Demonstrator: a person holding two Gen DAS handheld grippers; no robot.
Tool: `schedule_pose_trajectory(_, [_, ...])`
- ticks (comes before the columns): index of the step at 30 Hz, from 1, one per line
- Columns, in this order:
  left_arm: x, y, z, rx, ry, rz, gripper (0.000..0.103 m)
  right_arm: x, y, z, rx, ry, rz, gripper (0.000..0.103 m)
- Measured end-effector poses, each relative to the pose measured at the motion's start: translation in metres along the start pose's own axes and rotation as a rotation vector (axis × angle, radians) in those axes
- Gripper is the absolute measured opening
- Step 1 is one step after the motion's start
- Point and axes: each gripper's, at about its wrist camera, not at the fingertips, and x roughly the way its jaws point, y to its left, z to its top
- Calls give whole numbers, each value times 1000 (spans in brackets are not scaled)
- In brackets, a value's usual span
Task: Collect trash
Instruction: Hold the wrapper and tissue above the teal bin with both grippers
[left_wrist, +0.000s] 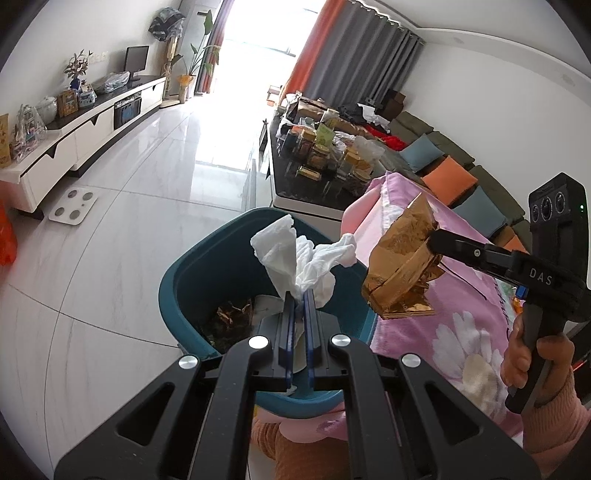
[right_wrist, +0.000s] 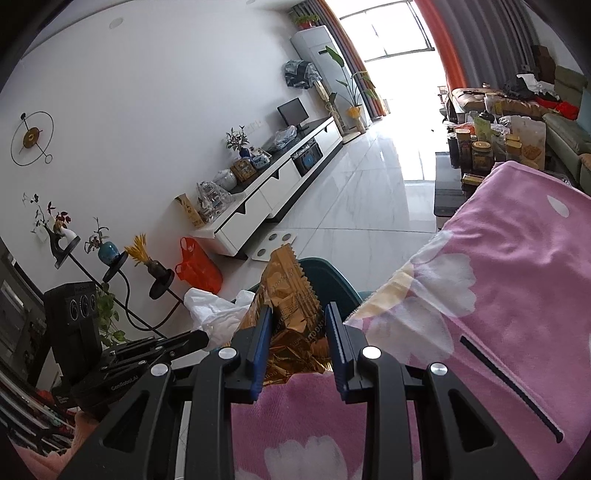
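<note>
My left gripper (left_wrist: 300, 295) is shut on a crumpled white tissue (left_wrist: 295, 254), held above the open teal trash bin (left_wrist: 192, 266). The bin holds brown scraps at its bottom. To the right, my right gripper (left_wrist: 430, 240) is shut on a gold foil snack wrapper (left_wrist: 400, 266), over the pink blanket's edge beside the bin. In the right wrist view the wrapper (right_wrist: 291, 295) stands between the blue pads of that gripper (right_wrist: 297, 314), with the bin's rim (right_wrist: 325, 269) just beyond it. The tissue (right_wrist: 218, 314) and the left gripper (right_wrist: 201, 338) show at the left there.
A pink flowered blanket (left_wrist: 461, 332) covers the surface right of the bin. A coffee table (left_wrist: 295, 184) crowded with jars stands beyond, and a sofa with cushions (left_wrist: 450, 177) behind it. A white TV cabinet (left_wrist: 92, 125), a floor scale (left_wrist: 74, 206) and an orange bag (right_wrist: 199, 266) lie left.
</note>
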Motion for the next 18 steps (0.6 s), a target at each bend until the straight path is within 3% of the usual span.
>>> schedule_pose_trajectory(18, [10,6,-4,-14,9,26,5,17,4,3,1,31,5,28])
